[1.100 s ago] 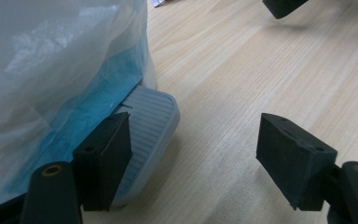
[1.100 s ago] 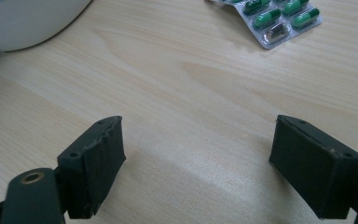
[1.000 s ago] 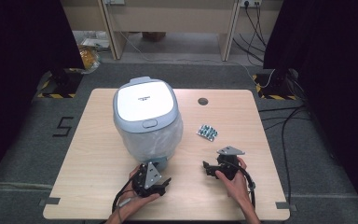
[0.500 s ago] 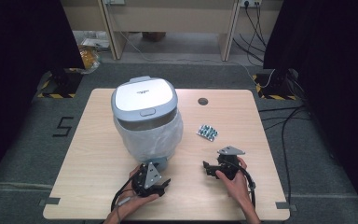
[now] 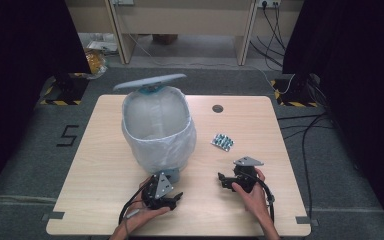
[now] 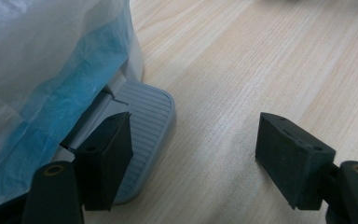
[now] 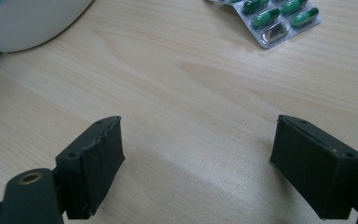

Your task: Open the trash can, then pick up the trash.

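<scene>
The lid (image 5: 150, 81) of the pedal bin (image 5: 159, 131) has swung up since half a second ago and now stands open above the bag-lined rim, toward the table's (image 5: 100, 150) far-left part. The left gripper (image 5: 172, 198), near the front edge, has its jaws spread wide, one jaw resting on the grey ribbed pedal (image 6: 144, 126) at the bin's foot. The right gripper (image 5: 222, 179), toward the front-right, rests on the wood with its jaws also spread and empty. A blister pack of green capsules (image 5: 222, 142) lies between the bin and the right edge, just beyond the right gripper.
</scene>
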{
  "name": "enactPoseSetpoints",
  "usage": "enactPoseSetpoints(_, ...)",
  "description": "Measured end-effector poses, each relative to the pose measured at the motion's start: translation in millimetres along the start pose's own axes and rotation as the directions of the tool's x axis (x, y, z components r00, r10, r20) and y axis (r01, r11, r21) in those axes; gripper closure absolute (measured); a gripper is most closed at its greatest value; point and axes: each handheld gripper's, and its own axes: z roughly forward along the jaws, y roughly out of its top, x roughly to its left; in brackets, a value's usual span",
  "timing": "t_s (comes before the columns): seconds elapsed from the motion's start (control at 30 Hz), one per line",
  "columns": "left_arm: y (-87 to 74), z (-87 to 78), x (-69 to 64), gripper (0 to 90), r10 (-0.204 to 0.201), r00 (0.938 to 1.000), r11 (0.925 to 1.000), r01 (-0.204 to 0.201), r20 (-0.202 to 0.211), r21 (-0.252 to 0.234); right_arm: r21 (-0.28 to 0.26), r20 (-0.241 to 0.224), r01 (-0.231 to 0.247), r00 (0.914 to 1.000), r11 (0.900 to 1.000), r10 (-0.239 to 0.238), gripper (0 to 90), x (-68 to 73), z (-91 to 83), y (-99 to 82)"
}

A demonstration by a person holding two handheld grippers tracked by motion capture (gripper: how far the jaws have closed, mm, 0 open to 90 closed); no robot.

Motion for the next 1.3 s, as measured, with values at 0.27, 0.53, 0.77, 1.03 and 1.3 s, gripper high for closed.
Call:
enactPoseSetpoints(0.27,0.0,0.0,0.2,26.6,0.000,1.0000,1.0000,0.000,0.002,0.000,0.002,0.006,0.002,1.0000,1.0000,-0.002,16.6,-1.4,-1.1,-0.7)
enactPoseSetpoints(0.53,-0.1,-0.1,0.5,26.6,0.002,1.0000,1.0000,-0.002,0.003,0.000,0.003,0.011,0.000,0.9999,1.0000,0.000,16.6,-1.4,-1.0,-0.6)
enactPoseSetpoints(0.77,-0.1,-0.1,0.4,26.6,0.002,1.0000,1.0000,-0.002,0.003,0.000,-0.017,0.028,0.001,0.9996,0.9999,-0.001,18.2,-5.3,0.5,3.4)
enactPoseSetpoints(1.03,-0.1,-0.2,0.3,26.5,0.004,1.0000,1.0000,-0.004,0.002,0.001,-0.087,0.015,0.043,0.9990,0.9952,-0.042,15.5,-13.1,3.2,30.9)
enactPoseSetpoints(1.3,-0.1,-0.5,0.4,26.5,0.004,1.0000,1.0000,-0.004,0.006,0.004,-0.117,0.000,0.035,0.9994,0.9926,-0.035,15.4,-21.2,18.9,44.0)
